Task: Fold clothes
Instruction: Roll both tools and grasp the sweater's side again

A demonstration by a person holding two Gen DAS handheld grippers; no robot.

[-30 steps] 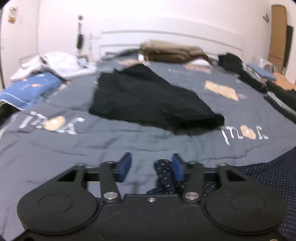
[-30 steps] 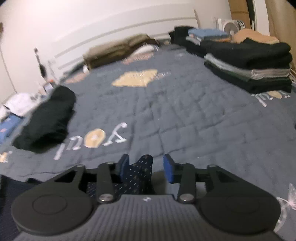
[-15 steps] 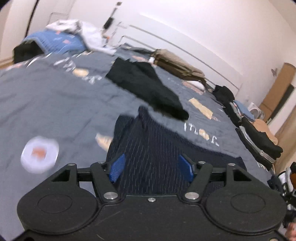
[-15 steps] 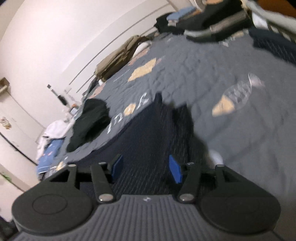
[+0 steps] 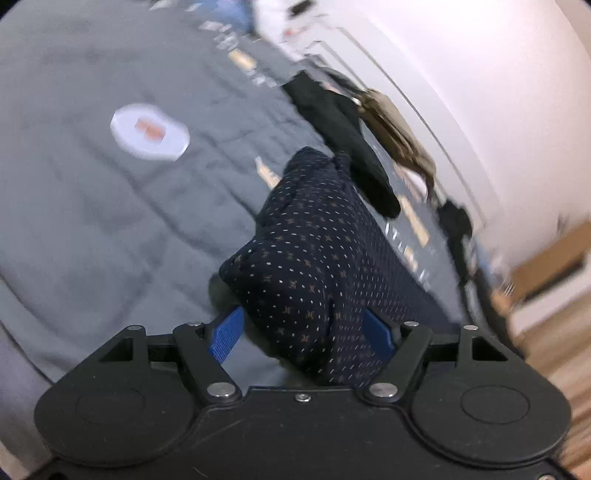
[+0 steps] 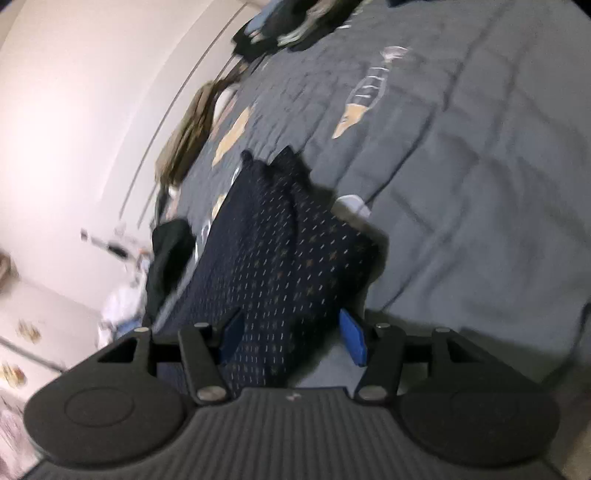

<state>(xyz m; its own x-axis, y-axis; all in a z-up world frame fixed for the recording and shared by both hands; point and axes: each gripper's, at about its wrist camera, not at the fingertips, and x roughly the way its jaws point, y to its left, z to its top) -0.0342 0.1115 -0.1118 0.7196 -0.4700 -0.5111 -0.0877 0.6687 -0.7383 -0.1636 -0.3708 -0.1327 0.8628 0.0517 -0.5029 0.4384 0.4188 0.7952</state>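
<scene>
A dark navy garment with small dotted print (image 5: 310, 251) lies folded on the grey quilt (image 5: 92, 192). It also shows in the right wrist view (image 6: 273, 251). My left gripper (image 5: 304, 332) is open, its blue pads standing on either side of the garment's near fold. My right gripper (image 6: 291, 334) is open too, with the garment's other end between its pads. Both views are tilted and blurred.
A black garment (image 5: 343, 133) lies beyond the navy one, with a tan pile (image 5: 399, 129) near the headboard. Stacked folded clothes (image 6: 295, 22) sit at the far edge of the bed. Wooden floor (image 5: 554, 332) shows at right.
Both grippers have opened wide and let go of the navy garment, which now lies folded on the quilt. Both cameras have tilted sharply and drawn in over the fabric.
</scene>
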